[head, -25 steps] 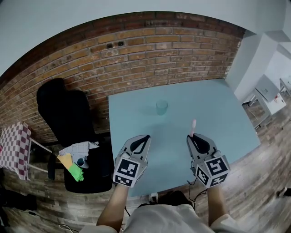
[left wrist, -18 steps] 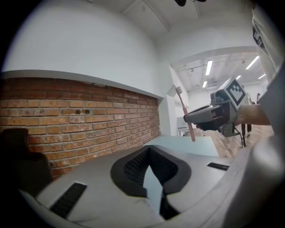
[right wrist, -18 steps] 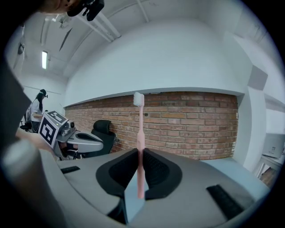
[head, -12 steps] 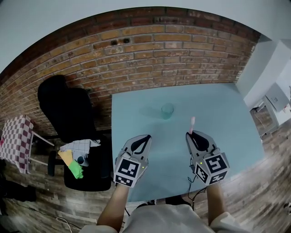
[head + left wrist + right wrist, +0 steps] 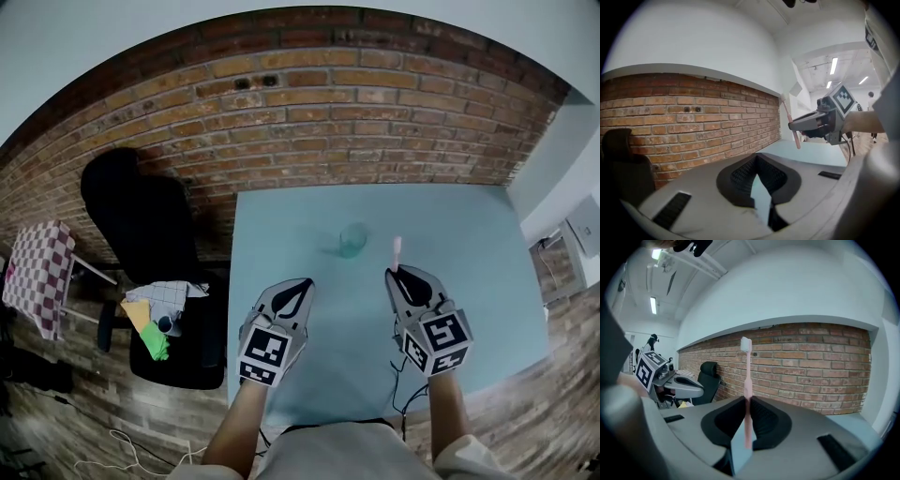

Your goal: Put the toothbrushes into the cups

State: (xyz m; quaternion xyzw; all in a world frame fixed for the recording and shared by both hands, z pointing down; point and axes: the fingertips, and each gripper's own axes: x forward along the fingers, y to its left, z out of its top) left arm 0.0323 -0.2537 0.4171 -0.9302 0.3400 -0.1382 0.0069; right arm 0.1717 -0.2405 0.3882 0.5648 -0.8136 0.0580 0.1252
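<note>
Right gripper has its fingers clamped on the lower handle of a pink toothbrush, bristles up, above the table. Left gripper fingers are together with nothing between them. The cup stands further back, roughly between the two. Risk: the thin handle may pivot in the grip, or clip the rim and tip the light cup.

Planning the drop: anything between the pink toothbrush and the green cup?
Head view: only bare light-blue tabletop between the pink plastic toothbrush and translucent green cup.

On table, cup; chair to left.
</note>
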